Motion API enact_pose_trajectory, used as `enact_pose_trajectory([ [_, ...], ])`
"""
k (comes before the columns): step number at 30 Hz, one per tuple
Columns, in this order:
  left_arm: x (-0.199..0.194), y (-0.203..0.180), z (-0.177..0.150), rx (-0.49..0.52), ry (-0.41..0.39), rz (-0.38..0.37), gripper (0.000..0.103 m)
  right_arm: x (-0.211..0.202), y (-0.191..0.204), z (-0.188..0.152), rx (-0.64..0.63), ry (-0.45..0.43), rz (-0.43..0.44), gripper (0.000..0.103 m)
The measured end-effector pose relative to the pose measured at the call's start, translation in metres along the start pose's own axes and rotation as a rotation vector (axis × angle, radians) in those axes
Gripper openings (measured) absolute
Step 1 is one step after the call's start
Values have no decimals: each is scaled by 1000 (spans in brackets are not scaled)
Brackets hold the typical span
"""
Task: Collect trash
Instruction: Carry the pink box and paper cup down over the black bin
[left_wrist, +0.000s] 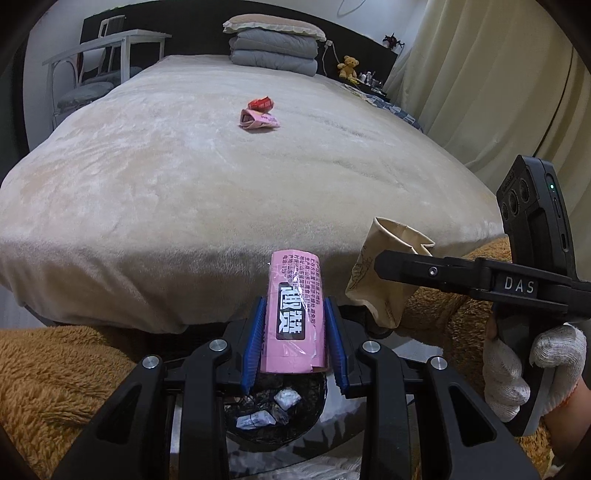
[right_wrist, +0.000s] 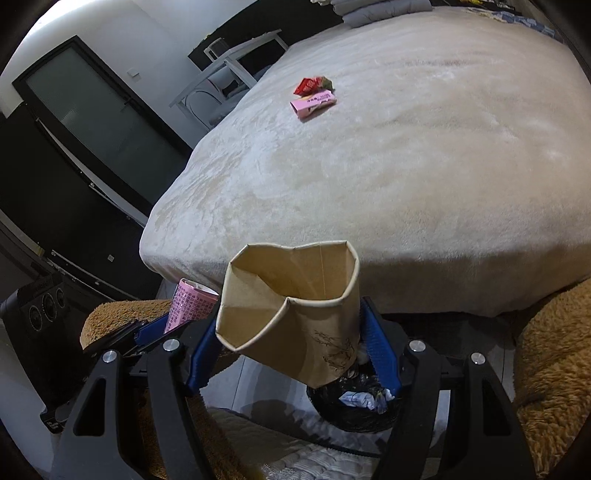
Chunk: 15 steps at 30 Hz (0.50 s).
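A wide bed (left_wrist: 207, 177) under a pale plush blanket fills the room, with folded grey quilts (left_wrist: 273, 50) and a pillow (left_wrist: 273, 25) stacked at its dark headboard. A white chair (left_wrist: 99, 62) stands beside it, cream curtains (left_wrist: 480, 85) hang opposite, and a dark-framed glass door (right_wrist: 99, 118) sits in the white wall.

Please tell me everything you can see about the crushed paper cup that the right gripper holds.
The paper cup is tan brown paper, with a pale rolled rim and a thin line drawing on its side. It is badly dented: the rim is folded into an irregular shape and the wall is creased. Its inside looks empty. The right gripper clamps it near the base between blue pads, mouth pointing away and up. It hangs above the black-lined trash bin, beside the bed's edge.
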<state>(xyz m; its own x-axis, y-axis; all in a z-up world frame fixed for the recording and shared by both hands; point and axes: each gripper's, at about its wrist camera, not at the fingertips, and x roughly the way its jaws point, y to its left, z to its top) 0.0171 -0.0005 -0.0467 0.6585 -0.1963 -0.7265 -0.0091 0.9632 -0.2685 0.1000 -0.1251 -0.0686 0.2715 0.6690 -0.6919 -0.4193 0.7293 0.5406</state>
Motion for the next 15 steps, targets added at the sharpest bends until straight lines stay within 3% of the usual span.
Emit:
enact_pose_trajectory([
  [9, 43, 5, -16, -35, 202, 59, 31, 38, -20, -8, 104, 177, -37, 69],
  [15, 64, 13, -23, -72, 303, 59, 31, 55, -33, -14, 177, 261, -41, 69],
])
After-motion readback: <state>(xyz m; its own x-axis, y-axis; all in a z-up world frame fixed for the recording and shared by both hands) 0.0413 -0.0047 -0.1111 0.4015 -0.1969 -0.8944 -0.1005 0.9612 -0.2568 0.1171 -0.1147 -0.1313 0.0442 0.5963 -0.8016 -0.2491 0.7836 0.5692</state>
